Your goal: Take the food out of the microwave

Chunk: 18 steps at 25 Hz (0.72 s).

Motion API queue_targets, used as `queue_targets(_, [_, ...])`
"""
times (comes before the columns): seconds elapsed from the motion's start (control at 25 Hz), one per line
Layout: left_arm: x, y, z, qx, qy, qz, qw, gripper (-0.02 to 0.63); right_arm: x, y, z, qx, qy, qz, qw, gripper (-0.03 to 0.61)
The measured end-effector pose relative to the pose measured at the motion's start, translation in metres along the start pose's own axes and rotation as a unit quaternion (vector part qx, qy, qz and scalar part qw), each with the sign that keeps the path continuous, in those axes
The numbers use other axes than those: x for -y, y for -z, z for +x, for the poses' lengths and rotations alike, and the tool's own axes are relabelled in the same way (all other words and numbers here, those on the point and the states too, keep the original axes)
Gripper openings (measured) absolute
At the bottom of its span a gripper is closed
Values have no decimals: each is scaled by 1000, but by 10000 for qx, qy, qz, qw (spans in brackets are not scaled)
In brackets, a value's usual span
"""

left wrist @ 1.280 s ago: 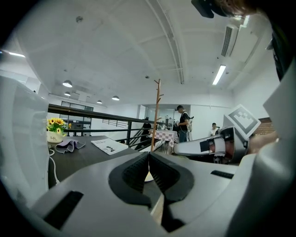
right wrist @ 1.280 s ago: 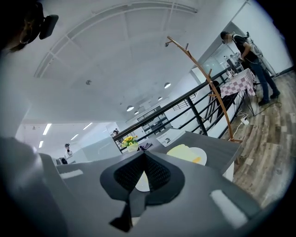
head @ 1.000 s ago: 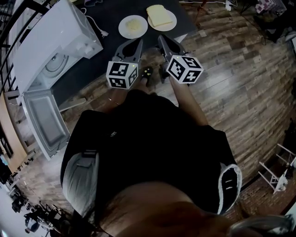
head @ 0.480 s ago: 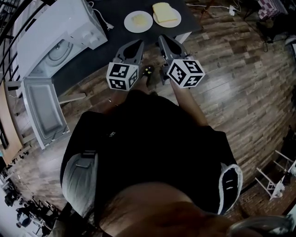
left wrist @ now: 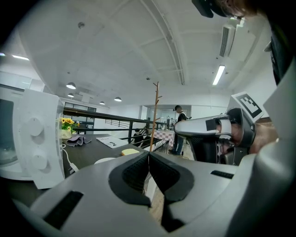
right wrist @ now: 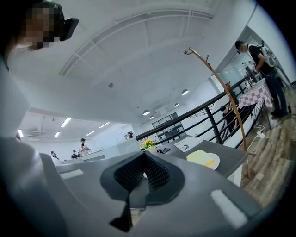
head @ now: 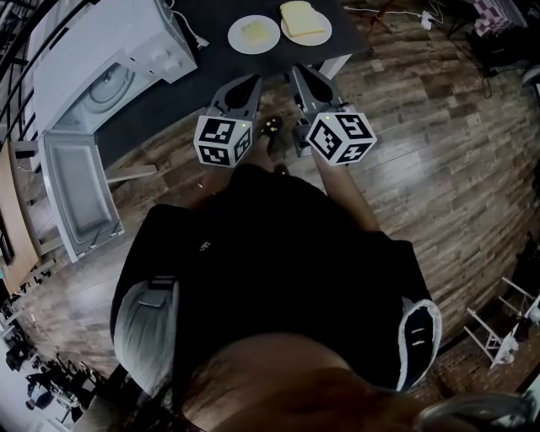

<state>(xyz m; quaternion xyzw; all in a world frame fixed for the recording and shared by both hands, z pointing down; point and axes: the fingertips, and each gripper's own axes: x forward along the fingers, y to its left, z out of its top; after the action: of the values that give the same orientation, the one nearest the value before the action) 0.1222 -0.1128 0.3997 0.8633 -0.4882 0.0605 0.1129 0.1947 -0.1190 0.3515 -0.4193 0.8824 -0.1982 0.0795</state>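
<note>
Head view is showing a white box-shaped microwave (head: 101,51) sitting at 10 o'clock on the dark grey surface (head: 169,110), with its door (head: 76,190) hanging fully open. Its cavity is showing only the round glass turntable, so the food appears to be out already.

At 12 o'clock two round white plates are resting side by side on the surface. The nearer plate (head: 236,42) is carrying a flat pale yellow piece of food (head: 253,32), and the farther plate (head: 308,40) is carrying a thick pale yellow slice of bread (head: 304,17).

The left gripper (left wrist: 149,155) is keeping its black ribbed pads pressed together with nothing between them. The right gripper (right wrist: 143,155) is likewise closed and empty. Both are pointing toward the plates from the 6 o'clock side, apart from them.

The food is probably light and soft, so pinching it directly is likely crushing it. The plates are looking stiff and smooth, perhaps slippery. Taking hold at the near rim and keeping the plate level seems safest.
</note>
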Motion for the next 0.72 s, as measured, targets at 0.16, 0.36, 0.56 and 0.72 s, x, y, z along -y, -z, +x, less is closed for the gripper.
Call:
queue_targets(0.16, [5, 1, 0, -13, 31, 15, 10000, 6, -3, -2, -5, 29, -61, -2, 10000, 0])
queue_targets(0.36, [9, 1, 2, -34, 72, 40, 10000, 6, -2, -3, -8, 37, -81, 15, 10000, 0])
queue_targets(0.56, [11, 0, 4, -33, 106, 52, 9999, 6, -2, -5, -9, 60, -85, 12, 9999, 0])
queue_targets(0.72, [12, 0, 5, -46, 139, 50, 9999, 6, -3, -5, -9, 72, -90, 28, 9999, 0])
